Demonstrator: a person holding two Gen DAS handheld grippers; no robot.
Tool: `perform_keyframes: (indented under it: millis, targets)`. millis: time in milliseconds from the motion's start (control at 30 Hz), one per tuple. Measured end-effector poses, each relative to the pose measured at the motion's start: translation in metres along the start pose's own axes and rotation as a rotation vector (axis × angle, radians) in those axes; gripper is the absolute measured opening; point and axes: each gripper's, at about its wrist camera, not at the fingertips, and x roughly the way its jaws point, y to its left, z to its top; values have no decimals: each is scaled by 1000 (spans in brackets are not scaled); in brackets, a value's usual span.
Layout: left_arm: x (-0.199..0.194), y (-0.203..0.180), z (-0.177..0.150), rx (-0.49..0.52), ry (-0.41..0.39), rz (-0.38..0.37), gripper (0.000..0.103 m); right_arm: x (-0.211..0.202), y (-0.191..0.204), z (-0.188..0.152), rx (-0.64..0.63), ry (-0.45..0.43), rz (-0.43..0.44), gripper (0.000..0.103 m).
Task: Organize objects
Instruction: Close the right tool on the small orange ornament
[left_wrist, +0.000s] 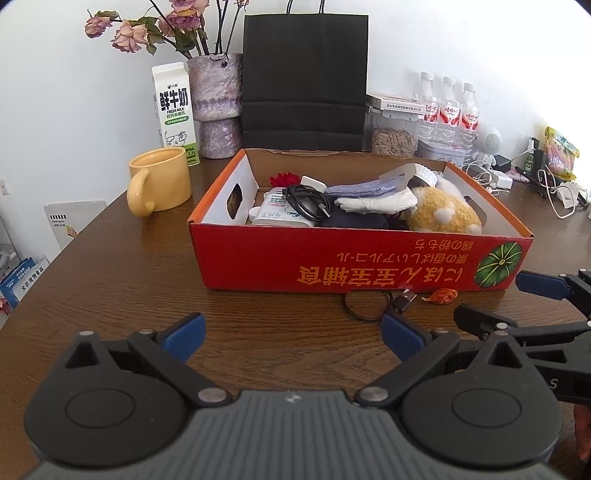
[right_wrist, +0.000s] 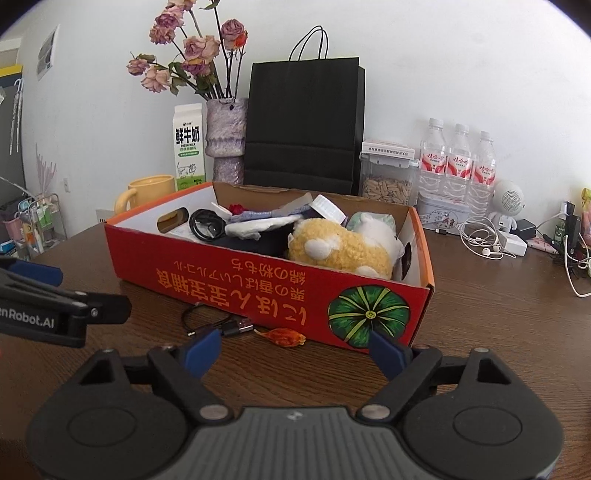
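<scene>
- since the black cable and orange wrapper lie tight against the red box front on the worktop, a finger could snag the cardboard; left gripper fingers stand wide, empty.
- right view: right gripper fingers spread either side of the wrapper, touching nothing.
</scene>
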Motion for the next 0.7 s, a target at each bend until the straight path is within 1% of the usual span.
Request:
perform_keyframes:
  millis: [100,167,267,400,433,467,500,533,633,700]
  targets:
    - [8,-2,1,5,14,10,103,13,-2,2,0,23,9,77]
    - [13,-2,1,4,22,11,103,22,-3,4,11,45,19,71]
    - [20,-2,2,3,30,17,103,35,-3,5,21,73,40,65]
    - [27,-2,4,2,38,25,103,46,-3,7,53,97,59,62]
    - [28,-2,4,0,40,27,103,48,-2,8,53,103,58,59]
    - [29,-2,4,-2,43,28,103,50,-1,8,56,111,56,51]
    - [30,-2,4,-3,44,28,103,52,0,8,59,116,58,45]
    - [31,-2,4,-6,45,29,103,54,1,8,61,122,61,36]
    - [32,-2,5,-9,46,29,103,54,5,8,54,119,61,28]
    - [32,-3,5,-9,46,28,103,53,6,8,47,114,69,27]
